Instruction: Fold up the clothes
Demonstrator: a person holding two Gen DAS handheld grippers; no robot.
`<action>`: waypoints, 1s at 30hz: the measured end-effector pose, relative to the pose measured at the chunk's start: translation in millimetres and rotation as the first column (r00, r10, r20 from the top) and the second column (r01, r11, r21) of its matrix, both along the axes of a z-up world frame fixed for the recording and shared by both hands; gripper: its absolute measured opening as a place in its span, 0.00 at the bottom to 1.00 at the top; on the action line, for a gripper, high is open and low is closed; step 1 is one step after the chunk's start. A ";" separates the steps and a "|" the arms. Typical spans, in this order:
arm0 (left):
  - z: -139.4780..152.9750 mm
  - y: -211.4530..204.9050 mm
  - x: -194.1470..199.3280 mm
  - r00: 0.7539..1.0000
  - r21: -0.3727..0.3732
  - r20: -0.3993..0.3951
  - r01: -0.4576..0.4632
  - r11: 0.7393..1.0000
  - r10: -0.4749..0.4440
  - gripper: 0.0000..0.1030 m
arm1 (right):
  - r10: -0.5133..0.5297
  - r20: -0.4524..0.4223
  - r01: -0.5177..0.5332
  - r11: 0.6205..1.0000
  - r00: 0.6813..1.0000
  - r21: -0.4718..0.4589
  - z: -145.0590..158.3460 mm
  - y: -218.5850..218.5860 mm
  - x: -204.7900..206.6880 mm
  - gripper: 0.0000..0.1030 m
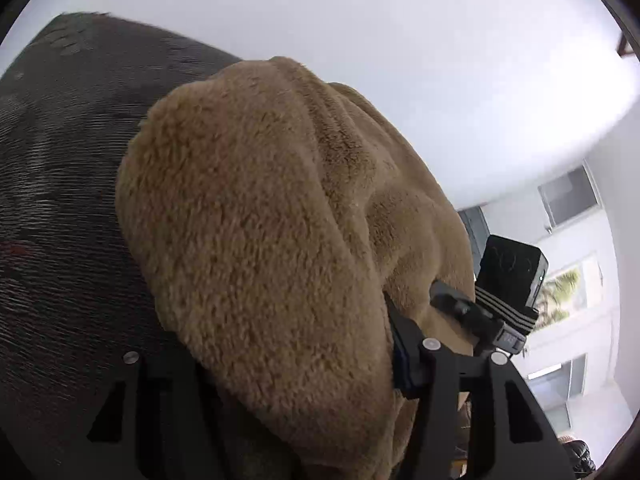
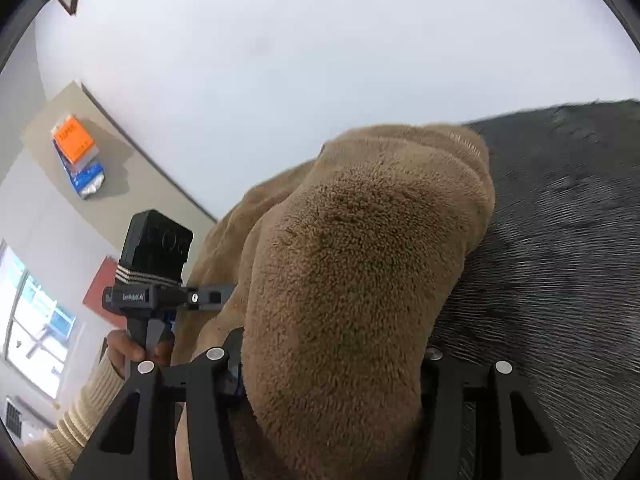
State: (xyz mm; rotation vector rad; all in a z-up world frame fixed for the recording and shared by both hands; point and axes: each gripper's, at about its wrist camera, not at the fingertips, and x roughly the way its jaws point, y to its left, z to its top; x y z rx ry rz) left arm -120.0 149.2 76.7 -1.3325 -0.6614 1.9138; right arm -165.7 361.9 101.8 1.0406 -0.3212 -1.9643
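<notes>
A brown fleece garment (image 1: 256,240) fills the middle of both views in a thick bunched fold. My left gripper (image 1: 280,380) is shut on one part of it; the fleece bulges out between the jaws and hides the fingertips. My right gripper (image 2: 328,372) is shut on another part of the same brown fleece garment (image 2: 360,260), pile swelling over its jaws. Each gripper shows in the other's view: the right one (image 1: 480,316) at the fleece's right edge, the left one (image 2: 168,298) at its left edge, held by a hand (image 2: 132,352).
A dark ribbed cloth (image 1: 60,200) (image 2: 560,248) lies behind and beside the fleece on a white surface (image 1: 400,40) (image 2: 320,60). Orange and blue packets (image 2: 76,156) sit on a beige surface at far left. A window (image 2: 36,320) and a knitted sleeve (image 2: 80,412) show low left.
</notes>
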 end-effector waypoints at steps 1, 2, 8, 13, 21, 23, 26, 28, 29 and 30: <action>5.1 15.7 1.8 1.000 0.003 -0.007 0.018 1.000 -0.018 0.61 | -0.016 -0.009 0.016 1.000 1.000 0.000 5.4 9.1 6.6 0.53; 10.3 34.0 3.7 0.999 0.008 -0.016 0.039 0.999 -0.039 0.61 | -0.032 -0.018 0.032 0.999 0.999 0.001 10.8 18.2 13.3 0.53; 24.8 158.3 16.1 0.984 0.059 -0.036 0.178 0.982 -0.176 0.61 | -0.150 -0.070 0.151 0.988 0.986 0.021 26.0 99.1 70.2 0.53; 17.0 267.4 22.2 0.963 0.083 -0.015 0.269 0.960 -0.268 0.61 | -0.280 -0.101 0.285 0.957 0.955 0.048 22.7 165.8 115.4 0.53; -1.5 408.8 18.9 0.938 0.038 0.025 0.344 0.938 -0.345 0.61 | -0.392 -0.058 0.395 0.917 0.918 0.058 1.5 204.5 148.6 0.53; -7.6 431.4 15.8 0.936 0.007 0.031 0.349 0.937 -0.349 0.61 | -0.405 -0.035 0.406 0.912 0.914 0.057 -3.7 190.8 146.8 0.53; -18.2 454.3 7.2 0.937 -0.038 0.048 0.347 0.937 -0.345 0.63 | -0.417 0.002 0.416 0.907 0.909 0.063 -22.9 181.9 151.2 0.56; -25.0 462.2 0.3 0.939 -0.067 0.056 0.341 0.938 -0.338 0.73 | -0.425 0.000 0.424 0.903 0.905 0.072 -28.6 180.3 154.5 0.64; -27.3 467.7 -2.2 0.941 -0.077 0.055 0.338 0.938 -0.334 0.81 | -0.429 -0.003 0.428 0.901 0.903 0.077 -30.4 182.5 156.6 0.69; -28.4 472.4 -4.2 0.943 -0.081 0.048 0.333 0.939 -0.330 0.82 | -0.433 -0.007 0.433 0.898 0.901 0.081 -32.0 184.0 158.8 0.71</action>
